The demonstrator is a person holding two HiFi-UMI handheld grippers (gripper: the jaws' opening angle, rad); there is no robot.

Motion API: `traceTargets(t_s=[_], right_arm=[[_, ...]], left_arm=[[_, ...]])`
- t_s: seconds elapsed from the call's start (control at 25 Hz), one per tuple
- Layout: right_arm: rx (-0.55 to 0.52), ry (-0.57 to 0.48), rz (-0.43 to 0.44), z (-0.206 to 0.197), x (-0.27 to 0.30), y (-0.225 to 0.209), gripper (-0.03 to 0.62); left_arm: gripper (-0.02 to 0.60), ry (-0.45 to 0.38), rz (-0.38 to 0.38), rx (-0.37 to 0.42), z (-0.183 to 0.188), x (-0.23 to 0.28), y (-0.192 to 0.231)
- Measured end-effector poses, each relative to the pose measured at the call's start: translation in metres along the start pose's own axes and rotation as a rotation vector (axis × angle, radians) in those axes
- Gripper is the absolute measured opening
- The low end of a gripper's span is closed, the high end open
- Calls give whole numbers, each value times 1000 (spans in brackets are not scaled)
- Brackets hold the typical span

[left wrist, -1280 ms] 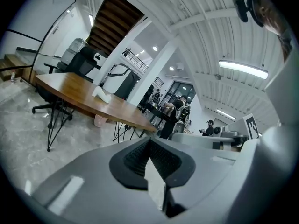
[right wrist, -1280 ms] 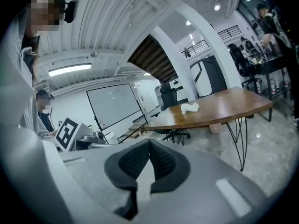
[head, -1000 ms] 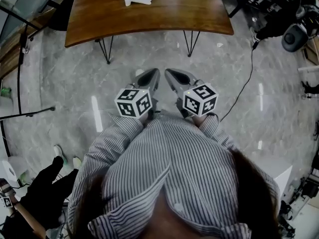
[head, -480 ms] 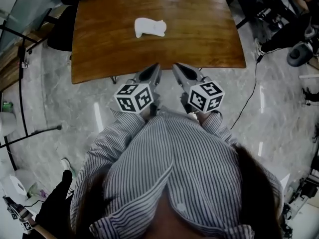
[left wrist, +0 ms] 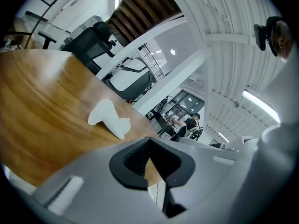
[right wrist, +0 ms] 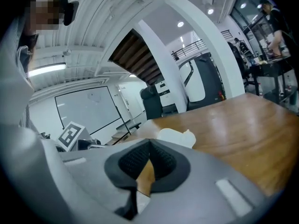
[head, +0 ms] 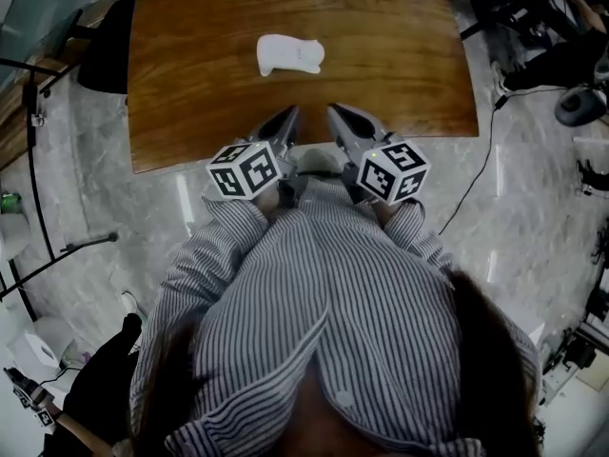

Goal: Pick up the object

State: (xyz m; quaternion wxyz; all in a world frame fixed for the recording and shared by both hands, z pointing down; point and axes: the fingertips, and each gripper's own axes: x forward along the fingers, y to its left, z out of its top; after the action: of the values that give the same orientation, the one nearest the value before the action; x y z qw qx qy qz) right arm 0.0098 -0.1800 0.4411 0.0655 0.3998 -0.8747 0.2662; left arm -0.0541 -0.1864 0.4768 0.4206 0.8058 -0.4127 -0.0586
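A white, animal-shaped object [head: 290,54] lies on the brown wooden table [head: 400,74], toward its far middle. My left gripper [head: 289,114] and right gripper [head: 334,113] are side by side over the table's near edge, short of the object and pointing at it. Both are shut with nothing between the jaws. In the left gripper view the object [left wrist: 108,118] lies ahead and to the left of the closed left gripper [left wrist: 149,141]. Seen from the right gripper, the object [right wrist: 175,136] sits just beyond the closed right gripper [right wrist: 149,143].
The table stands on a grey marble floor [head: 533,208]. A black cable [head: 476,160] runs along the floor at right, and a thin black stand [head: 38,150] is at left. A black office chair [left wrist: 88,38] is behind the table, with a person [left wrist: 187,125] far off.
Both grippers and the person have moved forward from the open floor to the table's near edge. The white object now lies much closer to the fingertips. Both jaws stayed shut.
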Motion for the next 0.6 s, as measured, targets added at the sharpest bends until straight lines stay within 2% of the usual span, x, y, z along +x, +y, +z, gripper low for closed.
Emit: traceTargets(t_s=[0.16, 0.32, 0.6], right_arm=[[-2, 19, 41, 7, 16, -5, 2], [-3, 47, 83, 15, 29, -5, 2], [21, 87, 109, 18, 39, -18, 2]], left_arm=[[2, -6, 38, -80, 6, 9, 18], [3, -26, 70, -115, 17, 17, 25], [59, -5, 72, -229, 11, 45, 34]])
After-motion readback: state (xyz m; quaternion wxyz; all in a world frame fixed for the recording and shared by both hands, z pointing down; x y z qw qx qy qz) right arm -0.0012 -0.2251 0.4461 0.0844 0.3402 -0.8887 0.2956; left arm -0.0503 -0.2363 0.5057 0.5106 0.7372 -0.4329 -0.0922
